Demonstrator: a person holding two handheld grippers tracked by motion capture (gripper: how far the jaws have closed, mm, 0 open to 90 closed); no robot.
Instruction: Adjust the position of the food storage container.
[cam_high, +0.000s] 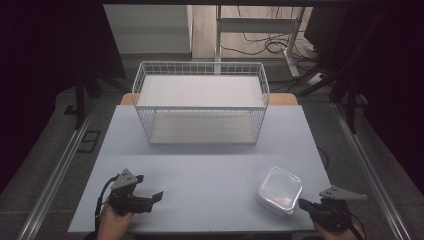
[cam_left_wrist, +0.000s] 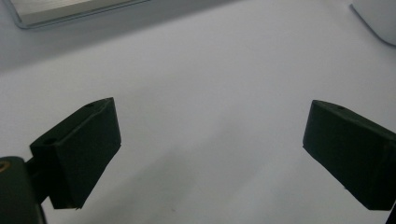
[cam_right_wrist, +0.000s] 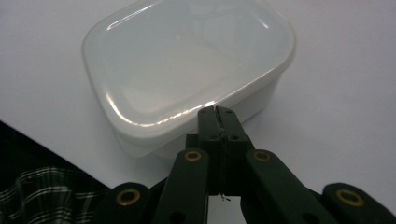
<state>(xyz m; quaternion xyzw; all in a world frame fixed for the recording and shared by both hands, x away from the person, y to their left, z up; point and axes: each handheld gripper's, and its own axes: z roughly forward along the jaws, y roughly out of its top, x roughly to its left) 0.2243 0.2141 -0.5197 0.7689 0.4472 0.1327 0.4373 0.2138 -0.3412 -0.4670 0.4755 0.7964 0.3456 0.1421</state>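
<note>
Right hand-held gripper (cam_right_wrist: 218, 112) closed at container (cam_right_wrist: 187, 70) rim; left hand-held gripper (cam_left_wrist: 210, 154) wide

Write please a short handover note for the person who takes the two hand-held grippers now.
Left hand-held gripper: jaws open, nothing between them, near the front left of the table.
Right hand-held gripper: jaws shut, tips at the near rim of the lidded plastic container; whether they pinch the lid's edge is not clear.
Container: front right of the table, lid on.
Wire basket: at the back, nothing visible inside.
Done: nothing moved yet, it seems.
Left: probably grasp the container and handle it.
</note>
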